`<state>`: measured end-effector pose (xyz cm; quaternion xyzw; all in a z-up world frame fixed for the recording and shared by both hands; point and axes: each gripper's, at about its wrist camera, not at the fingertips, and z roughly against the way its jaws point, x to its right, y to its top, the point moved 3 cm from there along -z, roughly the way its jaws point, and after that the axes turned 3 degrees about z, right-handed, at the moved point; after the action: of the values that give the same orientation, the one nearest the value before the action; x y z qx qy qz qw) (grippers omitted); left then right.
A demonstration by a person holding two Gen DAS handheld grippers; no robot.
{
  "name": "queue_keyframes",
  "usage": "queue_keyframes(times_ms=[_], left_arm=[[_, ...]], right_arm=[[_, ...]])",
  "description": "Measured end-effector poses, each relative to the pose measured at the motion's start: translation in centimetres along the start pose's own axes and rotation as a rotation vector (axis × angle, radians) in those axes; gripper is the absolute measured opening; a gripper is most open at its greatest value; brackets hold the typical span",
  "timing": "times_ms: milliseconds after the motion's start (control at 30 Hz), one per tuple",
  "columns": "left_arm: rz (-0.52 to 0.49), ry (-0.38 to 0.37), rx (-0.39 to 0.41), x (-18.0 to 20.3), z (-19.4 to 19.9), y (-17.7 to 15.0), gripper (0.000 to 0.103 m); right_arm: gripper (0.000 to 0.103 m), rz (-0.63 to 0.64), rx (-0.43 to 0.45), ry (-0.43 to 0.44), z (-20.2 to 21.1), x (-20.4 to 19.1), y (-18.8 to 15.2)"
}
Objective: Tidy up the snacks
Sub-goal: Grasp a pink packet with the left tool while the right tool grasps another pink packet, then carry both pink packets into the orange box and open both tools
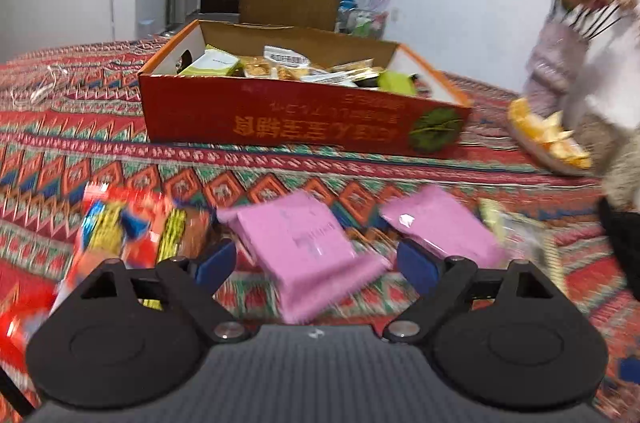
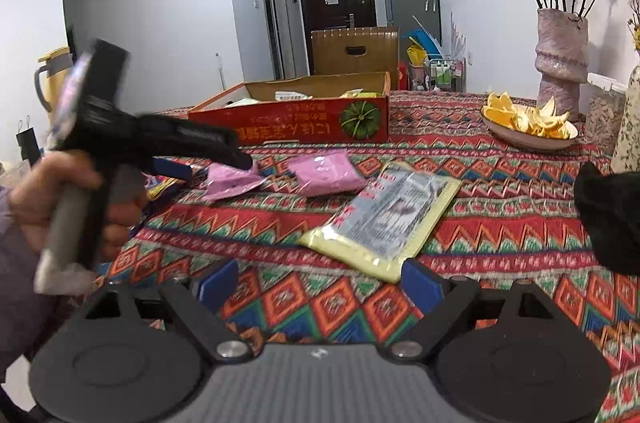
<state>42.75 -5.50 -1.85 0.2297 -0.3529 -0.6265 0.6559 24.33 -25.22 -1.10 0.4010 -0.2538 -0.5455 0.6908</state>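
Diagonally, the yellow snack packet [image 2: 386, 219] runs near-left to far-right before the wide-spread right hand-held gripper [image 2: 320, 283].

1. A box [image 2: 304, 123] is sitting toward the back of the worktop [image 2: 500, 235], with packets [image 1: 280, 65] lying inside it.
2. Two packets [image 2: 324, 171] are lying side by side before the box.
3. A flat packet [image 2: 384, 219] is lying nearer, to their right.
4. A bowl [image 2: 528, 137] is sitting right of the box, with a vase [image 2: 560, 63] standing behind it.
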Motion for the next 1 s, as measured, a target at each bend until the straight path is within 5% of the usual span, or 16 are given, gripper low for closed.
queue_keyframes(times_ms=[267,433,500,633,733,1000], left_arm=[[-0.02,0.028,0.018,-0.5,-3.8,0.3,0.088],[-0.048,0.012,0.05,-1.4,-3.0,0.0,0.066],[-0.038,0.007,0.059,-1.6,-3.1,0.1,0.066],[-0.05,0.03,0.061,-1.3,-3.2,0.2,0.064],[-0.074,0.041,0.064,-1.0,-3.1,0.1,0.063],[-0.086,0.028,0.057,-0.7,-2.9,-0.1,0.062]], right_arm=[[0.088,0.076,0.011,0.02,-5.4,1.6,4.7],[0.086,0.147,-0.063,0.075,-12.0,1.9,7.6],[0.085,0.179,-0.1,0.122,-14.6,1.7,8.1],[0.071,0.151,-0.152,0.163,-18.3,2.1,8.1],[0.062,0.143,-0.136,0.156,-18.6,2.0,7.8],[0.061,0.142,-0.101,0.122,-18.0,2.1,7.5]])
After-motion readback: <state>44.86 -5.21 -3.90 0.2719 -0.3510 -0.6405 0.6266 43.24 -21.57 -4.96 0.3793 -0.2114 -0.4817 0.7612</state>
